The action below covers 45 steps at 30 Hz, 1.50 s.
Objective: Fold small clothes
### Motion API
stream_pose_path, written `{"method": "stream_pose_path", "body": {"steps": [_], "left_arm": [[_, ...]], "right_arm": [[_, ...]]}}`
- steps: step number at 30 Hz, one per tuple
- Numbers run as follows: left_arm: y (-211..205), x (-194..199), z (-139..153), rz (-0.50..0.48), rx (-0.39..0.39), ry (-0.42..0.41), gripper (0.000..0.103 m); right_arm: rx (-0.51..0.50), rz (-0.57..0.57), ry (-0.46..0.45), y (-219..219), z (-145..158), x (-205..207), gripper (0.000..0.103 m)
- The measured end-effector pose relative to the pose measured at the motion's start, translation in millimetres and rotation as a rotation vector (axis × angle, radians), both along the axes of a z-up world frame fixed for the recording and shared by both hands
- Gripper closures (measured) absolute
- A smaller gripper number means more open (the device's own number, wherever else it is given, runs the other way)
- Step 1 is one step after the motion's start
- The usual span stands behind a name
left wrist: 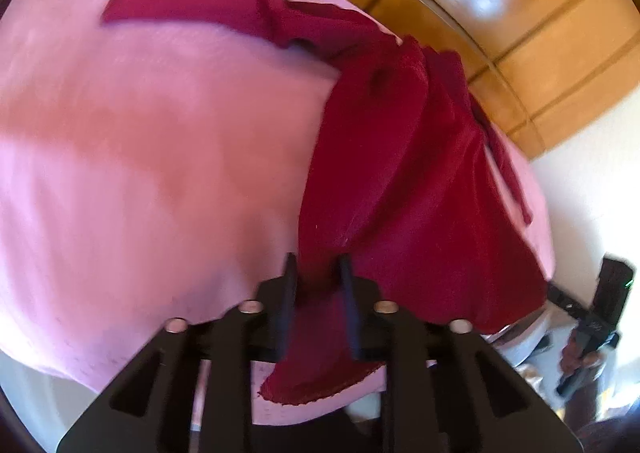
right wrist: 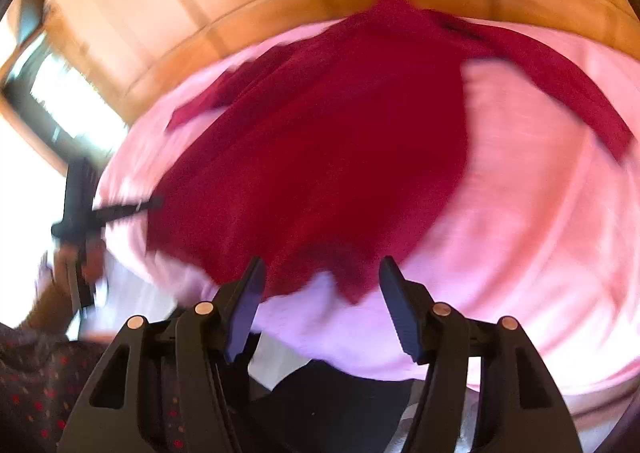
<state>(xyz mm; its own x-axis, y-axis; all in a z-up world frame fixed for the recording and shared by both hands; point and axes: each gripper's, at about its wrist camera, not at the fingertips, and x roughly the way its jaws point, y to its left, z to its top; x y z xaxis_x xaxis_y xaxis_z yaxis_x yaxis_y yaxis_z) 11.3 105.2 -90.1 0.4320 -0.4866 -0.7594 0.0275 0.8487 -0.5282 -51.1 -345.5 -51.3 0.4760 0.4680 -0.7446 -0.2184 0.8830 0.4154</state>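
Left wrist view: my left gripper (left wrist: pixel 318 273) has its jaws pinching a hem corner of the dark red knit garment (left wrist: pixel 400 181), which lifts from the pink cloth-covered table (left wrist: pixel 140 153) & drapes twd me. One long sleeve (left wrist: pixel 192 3) lies flat at the far side. Tan tiled floor (left wrist: pixel 540 53) beyond. Low right I see my right gripper (left wrist: pixel 592 333) w/ a small green light; there's a faint mark on it, too blurred to read.

Right wrist view: right gripper (right wrist: pixel 322 293) jaws spread, nothing btwn them, hovering just above the near hem of the red garment (right wrist: pixel 320 157), which is spread on the pink table (right wrist: pixel 520 233). Left gripper (right wrist: pixel 156 203) at the garment's left edge. Very blurred.

Judgement: first fold starting, one corner up. Next I'd need the right jaws closed on the other hem corner, then carry both across evenly. No readable brands or labels
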Motion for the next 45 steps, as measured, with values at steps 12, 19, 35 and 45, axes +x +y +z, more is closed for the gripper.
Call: {"method": "stream_pose_path", "body": {"steps": [12,19,35,45], "left_arm": [[-12,12,-13,0.002,0.072,0.011,0.078],[-20,0,-7,-0.065,0.133,-0.039,0.096],[24,1,21,0.118,0.028,-0.131,0.045],[145,95,14,0.513,0.149,-0.096,0.045]], "right_arm": [[0.135,-0.192,0.089,-1,-60,66,0.050],[-0.074,-0.144,-0.006,-6,-25,34,0.094],[-0.481,-0.226,-0.146,-5,8,31,0.037],[-0.272,-0.010,-0.199,106,-11,110,0.021]]}}
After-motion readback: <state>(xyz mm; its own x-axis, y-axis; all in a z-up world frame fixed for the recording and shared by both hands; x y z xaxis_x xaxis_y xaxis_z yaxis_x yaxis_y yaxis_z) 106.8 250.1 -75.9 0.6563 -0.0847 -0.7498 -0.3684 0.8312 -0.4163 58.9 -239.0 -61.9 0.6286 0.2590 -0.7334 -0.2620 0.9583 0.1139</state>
